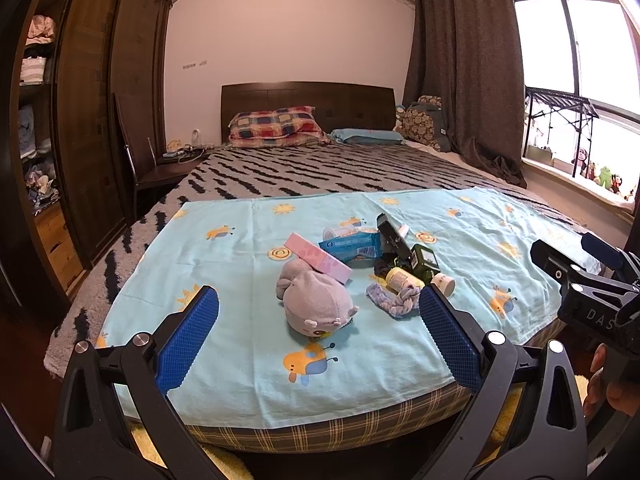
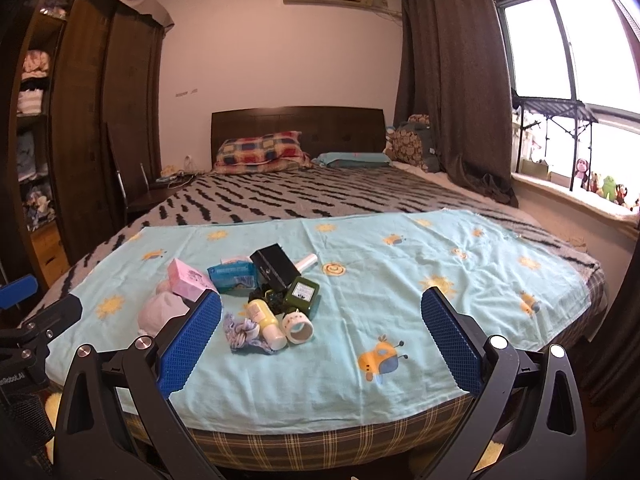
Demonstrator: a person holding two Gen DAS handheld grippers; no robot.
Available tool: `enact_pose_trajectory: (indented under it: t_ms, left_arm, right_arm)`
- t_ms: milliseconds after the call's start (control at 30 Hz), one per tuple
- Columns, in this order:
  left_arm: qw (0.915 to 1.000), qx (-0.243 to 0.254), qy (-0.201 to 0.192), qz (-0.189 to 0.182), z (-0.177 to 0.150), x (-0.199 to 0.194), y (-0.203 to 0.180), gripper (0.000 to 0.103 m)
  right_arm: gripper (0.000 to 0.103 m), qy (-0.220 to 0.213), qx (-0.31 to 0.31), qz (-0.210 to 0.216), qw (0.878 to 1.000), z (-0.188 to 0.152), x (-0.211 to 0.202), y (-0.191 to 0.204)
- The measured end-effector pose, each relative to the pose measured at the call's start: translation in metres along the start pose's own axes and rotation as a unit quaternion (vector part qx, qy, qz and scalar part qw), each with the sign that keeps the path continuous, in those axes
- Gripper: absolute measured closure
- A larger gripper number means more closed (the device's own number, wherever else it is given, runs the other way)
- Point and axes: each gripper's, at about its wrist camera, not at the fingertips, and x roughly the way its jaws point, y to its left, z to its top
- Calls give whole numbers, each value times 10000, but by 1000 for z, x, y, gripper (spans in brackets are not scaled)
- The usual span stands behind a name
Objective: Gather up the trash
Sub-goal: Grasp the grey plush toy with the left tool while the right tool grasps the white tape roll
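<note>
A heap of items lies on a light blue cartoon-print cloth (image 1: 400, 344) (image 2: 400, 280) at the foot of the bed. It holds a pink box (image 1: 318, 258) (image 2: 188, 282), a blue packet (image 1: 352, 246) (image 2: 234, 274), a black box (image 1: 394, 238) (image 2: 276, 266), a dark green jar (image 1: 426, 262) (image 2: 302, 294), a yellow bottle (image 1: 402, 280) (image 2: 266, 320), a white tape roll (image 1: 444, 283) (image 2: 298, 328), a blue-white scrunchie (image 1: 394, 300) (image 2: 242, 334) and a grey plush toy (image 1: 316, 306) (image 2: 162, 314). My left gripper (image 1: 318, 310) is open, short of the heap. My right gripper (image 2: 320, 314) is open too, holding nothing.
The bed carries a zigzag blanket (image 1: 320, 172), a checked pillow (image 1: 276, 126) and a dark headboard (image 1: 308, 106). A dark wardrobe (image 1: 92, 120) and a chair (image 1: 148, 168) stand left. A curtain (image 1: 464, 64) and a windowsill with toys (image 1: 596, 172) are right.
</note>
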Motion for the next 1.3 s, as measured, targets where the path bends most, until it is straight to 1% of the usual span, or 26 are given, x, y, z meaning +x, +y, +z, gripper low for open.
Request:
enact_pose_trajectory:
  t_ms: [167, 267, 300, 367, 400, 467, 500, 567, 600, 733, 833, 900, 933, 967, 1033, 1067, 1200, 1233, 1267, 1300]
  left_arm:
    - [9996, 21, 268, 25, -12, 23, 3, 8]
    - [9991, 69, 418, 39, -21, 37, 5, 8]
    - [9988, 71, 470, 64, -24, 42, 6, 8]
    - [9981, 22, 594, 136, -32, 53, 9, 8]
    - [9979, 4, 639, 139, -34, 57, 10, 10]
    - [9964, -26, 845, 111, -43, 70, 13, 18]
    - [9958, -9, 907, 79, -45, 73, 14, 20]
    - [9946, 36, 1033, -23, -51, 83, 12, 22]
    - [9945, 37, 1049, -63, -52, 86, 11, 22]
    - [9934, 65, 1115, -274, -52, 102, 4, 22]
    - [9935, 22, 1110, -246, -45, 115, 4, 22]
    - [9936, -57, 1107, -215, -39, 120, 5, 22]
    - [9937, -92, 1098, -219, -36, 123, 5, 23]
    - [9937, -113, 1095, -229, -33, 126, 3, 23]
    - [9936, -83, 1096, -259, -28, 133, -1, 23]
    - [9937, -48, 1101, -216, -26, 138, -4, 23]
    - [9937, -28, 1118, -18, -22, 152, -7, 23]
    - [9937, -34, 1121, -15, -21, 155, -6, 23]
    - [9937, -59, 1116, -9, -20, 158, -5, 25]
    - [9938, -66, 1107, 10, -20, 159, -3, 27]
  right_arm:
    - [3, 251, 53, -30, 9997, -14, 19, -5]
    - [3, 487, 123, 112, 9987, -25, 36, -10]
    - [4, 628, 167, 222, 9976, -32, 45, -12]
    - [12, 877, 219, 329, 9954, -43, 61, -15]
    - [14, 1004, 233, 347, 9941, -49, 68, -16]
    - [18, 1142, 231, 366, 9925, -58, 78, -16]
    - [19, 1205, 221, 418, 9916, -63, 84, -17]
    - [25, 1268, 244, 589, 9899, -68, 96, -17]
    - [25, 1291, 260, 717, 9887, -69, 105, -16]
    - [27, 1389, 301, 818, 9865, -65, 134, -13]
    - [27, 1322, 353, 793, 9874, -59, 145, -13]
    - [27, 1284, 330, 855, 9875, -55, 148, -13]
    - [29, 1282, 291, 878, 9874, -54, 150, -12]
    - [34, 1278, 252, 882, 9875, -53, 151, -11]
    - [40, 1303, 262, 963, 9864, -52, 154, -12]
    - [44, 1328, 286, 1019, 9855, -52, 157, -12]
    - [52, 1401, 381, 1201, 9821, -53, 168, -13]
    - [55, 1409, 401, 1235, 9815, -53, 170, -13]
    - [61, 1421, 416, 1264, 9809, -52, 172, -13]
    - [65, 1454, 429, 1321, 9796, -52, 173, -13]
